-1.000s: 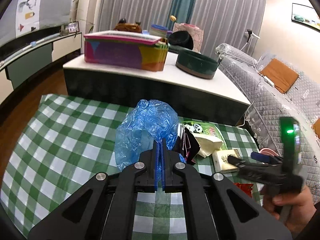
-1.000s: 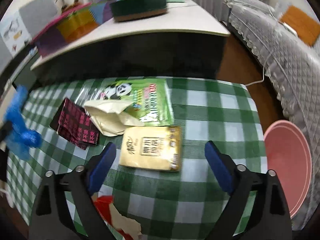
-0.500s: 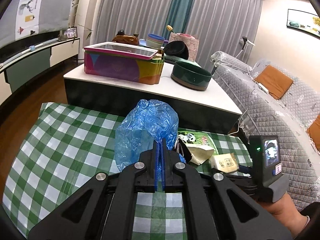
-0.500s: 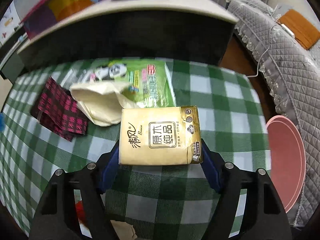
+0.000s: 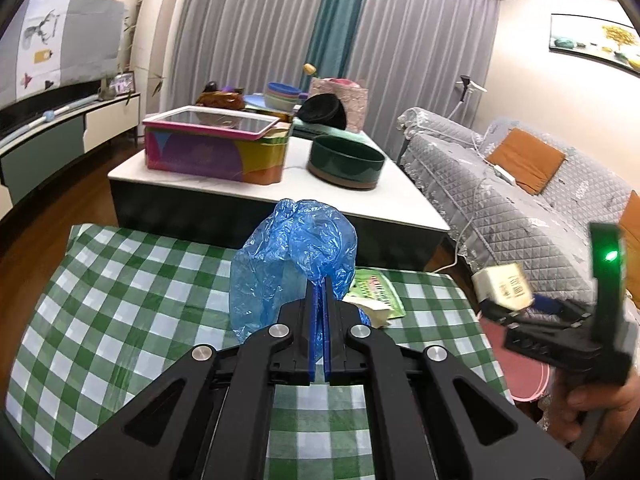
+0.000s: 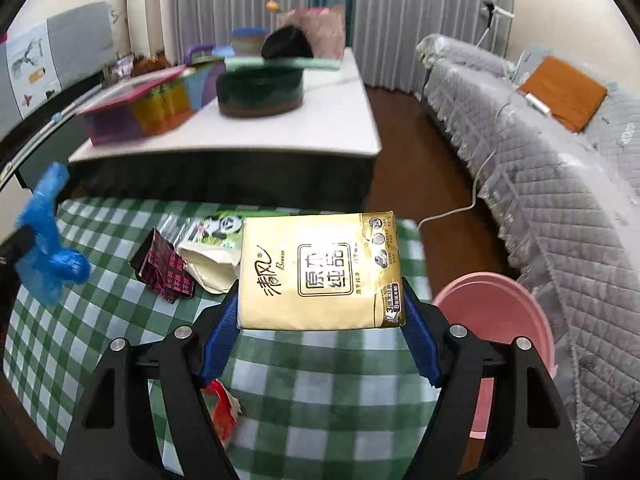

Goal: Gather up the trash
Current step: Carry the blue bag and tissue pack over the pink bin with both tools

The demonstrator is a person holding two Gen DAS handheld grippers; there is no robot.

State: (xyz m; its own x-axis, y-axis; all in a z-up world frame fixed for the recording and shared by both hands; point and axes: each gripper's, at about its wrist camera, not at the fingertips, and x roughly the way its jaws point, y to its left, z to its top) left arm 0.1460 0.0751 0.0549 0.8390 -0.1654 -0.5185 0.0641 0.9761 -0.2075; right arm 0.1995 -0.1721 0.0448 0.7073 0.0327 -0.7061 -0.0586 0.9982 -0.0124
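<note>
My left gripper (image 5: 319,300) is shut on a crumpled blue plastic bag (image 5: 292,256) and holds it above the green checked tablecloth (image 5: 120,280). The bag also shows in the right wrist view (image 6: 48,240). My right gripper (image 6: 320,304) is shut on a yellow tissue pack (image 6: 320,272), lifted above the cloth; the pack also shows in the left wrist view (image 5: 502,286). On the cloth lie a green panda wrapper (image 6: 218,228), a cream paper bag (image 6: 210,264), a dark red wrapper (image 6: 164,268) and a red scrap (image 6: 222,408).
A pink bin (image 6: 496,344) stands on the floor right of the checked table. Behind is a white coffee table (image 5: 260,184) with a colourful box (image 5: 216,148) and a dark green bowl (image 5: 346,162). A grey quilted sofa (image 5: 520,192) runs along the right.
My right gripper closed on the tissue pack and lifted it off the cloth, moving right towards the pink bin. My left gripper keeps holding the blue bag, raised a little.
</note>
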